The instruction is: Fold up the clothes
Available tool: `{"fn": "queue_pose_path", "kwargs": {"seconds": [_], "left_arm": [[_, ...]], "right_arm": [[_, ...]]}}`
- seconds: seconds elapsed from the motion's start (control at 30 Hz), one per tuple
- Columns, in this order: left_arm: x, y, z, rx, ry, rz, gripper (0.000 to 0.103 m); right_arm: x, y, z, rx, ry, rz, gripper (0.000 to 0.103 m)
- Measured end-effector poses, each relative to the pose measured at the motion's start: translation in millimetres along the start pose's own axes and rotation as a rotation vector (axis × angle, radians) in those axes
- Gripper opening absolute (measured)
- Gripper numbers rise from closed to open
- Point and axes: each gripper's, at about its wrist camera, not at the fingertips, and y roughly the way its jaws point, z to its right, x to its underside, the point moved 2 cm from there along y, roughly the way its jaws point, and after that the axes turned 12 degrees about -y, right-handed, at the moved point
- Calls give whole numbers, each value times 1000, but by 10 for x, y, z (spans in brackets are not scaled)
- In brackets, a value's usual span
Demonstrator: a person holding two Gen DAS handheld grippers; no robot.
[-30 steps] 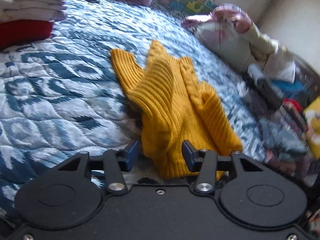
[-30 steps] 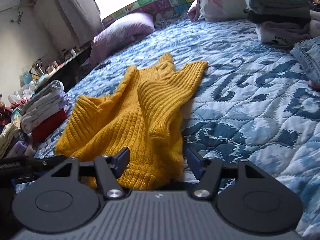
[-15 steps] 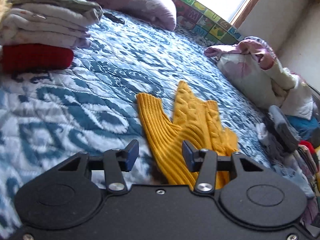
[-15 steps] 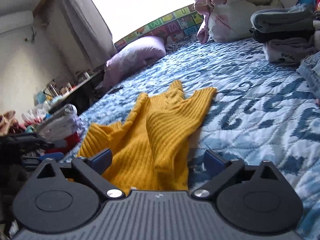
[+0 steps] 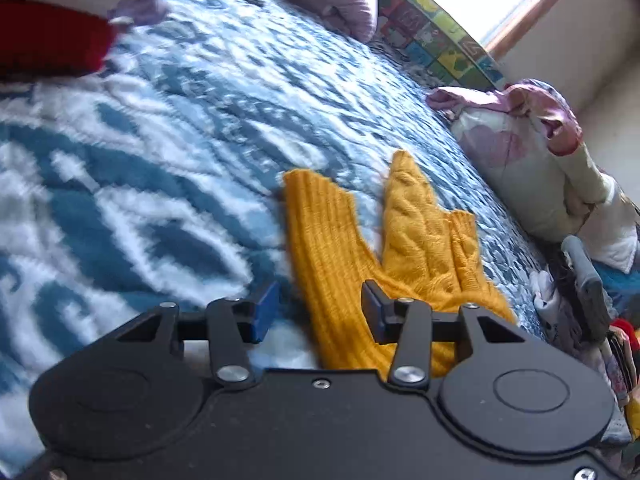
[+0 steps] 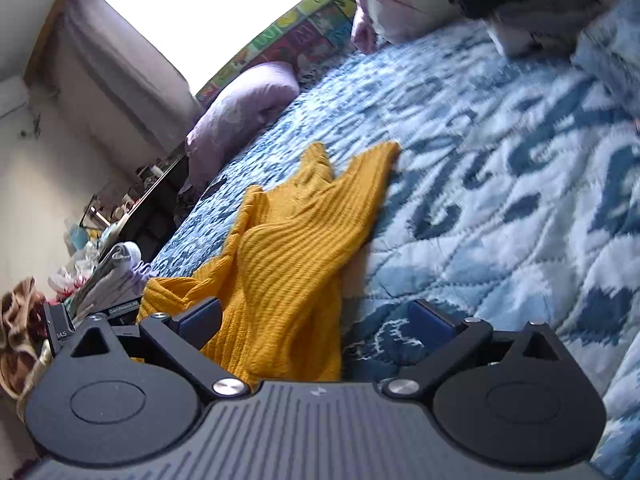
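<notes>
A mustard yellow ribbed sweater (image 5: pixel 360 264) lies crumpled on the blue and white quilted bed (image 5: pixel 140 184). It also shows in the right wrist view (image 6: pixel 296 256). My left gripper (image 5: pixel 318 310) is open, its jaws standing over the near edge of the sweater without closing on it. My right gripper (image 6: pixel 316 320) is open wide, with the sweater's near hem lying between and below its jaws. The left gripper's body (image 6: pixel 60 328) shows at the left edge of the right wrist view.
A stack of folded clothes with a red item (image 5: pixel 52 40) sits at the far left of the bed. A lilac pillow (image 6: pixel 244 104) lies by the window. A pile of bedding (image 5: pixel 532 176) and folded clothes (image 6: pixel 528 4) line the right side. Clutter (image 6: pixel 100 240) stands beside the bed.
Both grippers have pulled back from the sweater and tilted. The right gripper's jaws opened wider. The sweater lies in the same place on the quilt.
</notes>
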Motion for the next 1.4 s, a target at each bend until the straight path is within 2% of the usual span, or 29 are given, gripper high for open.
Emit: {"fn": "queue_pose_path", "kwargs": {"seconds": [0.07, 0.13, 0.27, 0.47, 0.57, 0.7, 0.83, 1.03, 1.13, 1.2, 1.27, 1.3, 1.33, 1.4], "left_arm": [[-23, 79, 28, 8, 8, -12, 29], [-19, 121, 44, -10, 29, -2, 7], [-48, -71, 126, -20, 97, 74, 5], [-251, -615, 230, -67, 236, 261, 5], [-372, -861, 116, -101, 243, 328, 5], [-542, -1070, -178, -130, 186, 377, 5], [-581, -1081, -382, -166, 146, 375, 5], [-505, -998, -528, -234, 151, 355, 5], [-514, -979, -640, -243, 139, 355, 5], [-504, -939, -731, -278, 138, 349, 5], [-494, -796, -905, -377, 106, 262, 14], [-487, -764, -979, -401, 89, 238, 19], [-484, -796, -993, -404, 81, 248, 24], [-470, -890, -879, -458, 137, 286, 24]], "right_arm": [[30, 36, 19, 7, 4, -12, 100], [57, 53, 16, 19, -5, -23, 100], [63, 28, -4, 31, -27, -9, 100], [29, -52, -36, 64, -71, 24, 102], [13, -89, -44, 63, -75, 46, 102], [12, -105, -45, 63, -77, 55, 103], [22, -107, -59, 64, -96, 52, 102], [14, -101, -55, 61, -97, 57, 103], [13, -110, -74, 32, -106, 63, 102], [17, -106, -126, 19, -127, 58, 102], [22, -97, -176, 16, -155, 54, 102], [23, -92, -195, 18, -165, 52, 102], [24, -87, -215, 20, -175, 51, 102], [27, -81, -243, 23, -188, 49, 102]]}}
